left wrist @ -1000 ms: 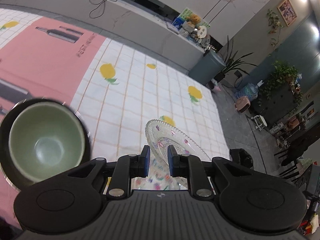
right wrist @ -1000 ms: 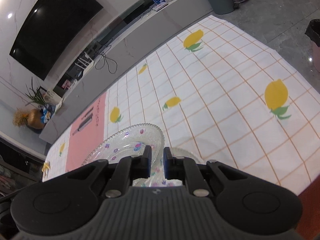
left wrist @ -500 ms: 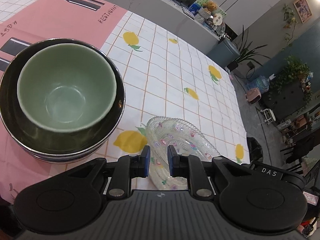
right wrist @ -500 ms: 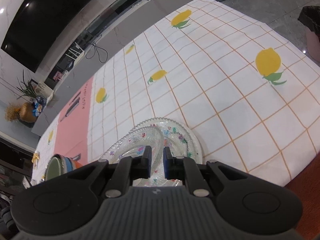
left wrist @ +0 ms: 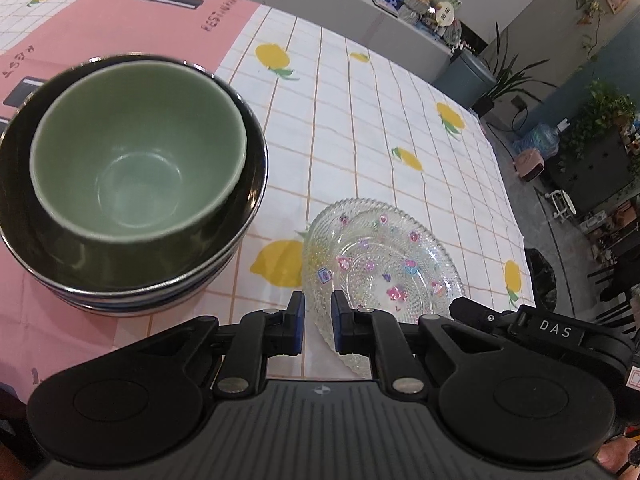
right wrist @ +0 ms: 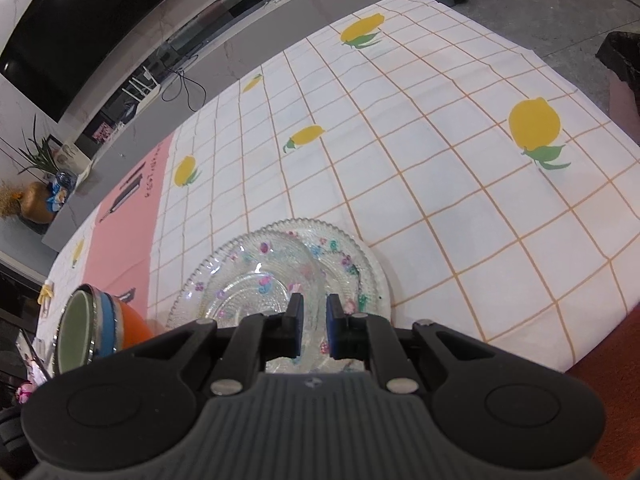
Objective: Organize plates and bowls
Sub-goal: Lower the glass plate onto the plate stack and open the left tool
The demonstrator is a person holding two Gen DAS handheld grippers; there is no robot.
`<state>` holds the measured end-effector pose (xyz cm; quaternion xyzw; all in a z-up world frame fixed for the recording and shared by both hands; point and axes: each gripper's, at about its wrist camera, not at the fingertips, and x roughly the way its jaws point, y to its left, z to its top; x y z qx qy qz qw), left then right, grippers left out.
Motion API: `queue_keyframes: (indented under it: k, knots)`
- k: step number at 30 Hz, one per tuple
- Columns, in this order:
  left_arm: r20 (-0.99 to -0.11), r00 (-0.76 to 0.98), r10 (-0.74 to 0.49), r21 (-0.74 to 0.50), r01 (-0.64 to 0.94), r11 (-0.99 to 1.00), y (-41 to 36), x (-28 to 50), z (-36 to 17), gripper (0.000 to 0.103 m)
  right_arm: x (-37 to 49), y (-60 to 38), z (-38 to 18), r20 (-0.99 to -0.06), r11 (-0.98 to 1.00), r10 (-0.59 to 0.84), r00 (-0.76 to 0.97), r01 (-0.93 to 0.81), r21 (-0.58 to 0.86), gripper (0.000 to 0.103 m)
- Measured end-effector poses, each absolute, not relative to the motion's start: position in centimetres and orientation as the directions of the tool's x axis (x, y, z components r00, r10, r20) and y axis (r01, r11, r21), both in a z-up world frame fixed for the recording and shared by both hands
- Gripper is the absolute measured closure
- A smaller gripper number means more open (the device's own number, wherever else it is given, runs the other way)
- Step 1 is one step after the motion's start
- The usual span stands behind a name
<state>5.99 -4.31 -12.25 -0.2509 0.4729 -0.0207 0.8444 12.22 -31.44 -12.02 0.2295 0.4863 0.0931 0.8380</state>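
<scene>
The bench (right wrist: 460, 184), under a lemon-print cloth, carries two groups. The bowls (left wrist: 132, 184) are nested, green inside dark, with blue and orange ones seen beneath from the right wrist view. Just beside them, two glass plates (right wrist: 280, 276) lie one on the other, the upper shifted off-centre. The right claw (right wrist: 311, 320) pinches the upper plate's near rim. The left claw (left wrist: 318, 322) has just been closing, with the plate's rim between its nearly shut pads. The sorting looks almost done; squaring and releasing the top plate seems left.
</scene>
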Motion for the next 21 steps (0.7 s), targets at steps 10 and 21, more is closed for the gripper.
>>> queue_keyframes:
  k: [10, 21]
  knots:
    - [-0.796, 0.547, -0.259, -0.421, -0.193, 0.886, -4.3, 5.8, -12.1, 0.085, 12.0, -31.9, -13.1, -0.786, 0.880, 0.368, 0.496, 0.087, 0.467, 0.088]
    - [-0.767, 0.573, -0.289, -0.474, -0.202, 0.857, -4.2, 5.5, -12.3, 0.073, 11.7, -32.5, -12.6, -0.771, 0.878, 0.345, 0.535, 0.107, 0.467, 0.084]
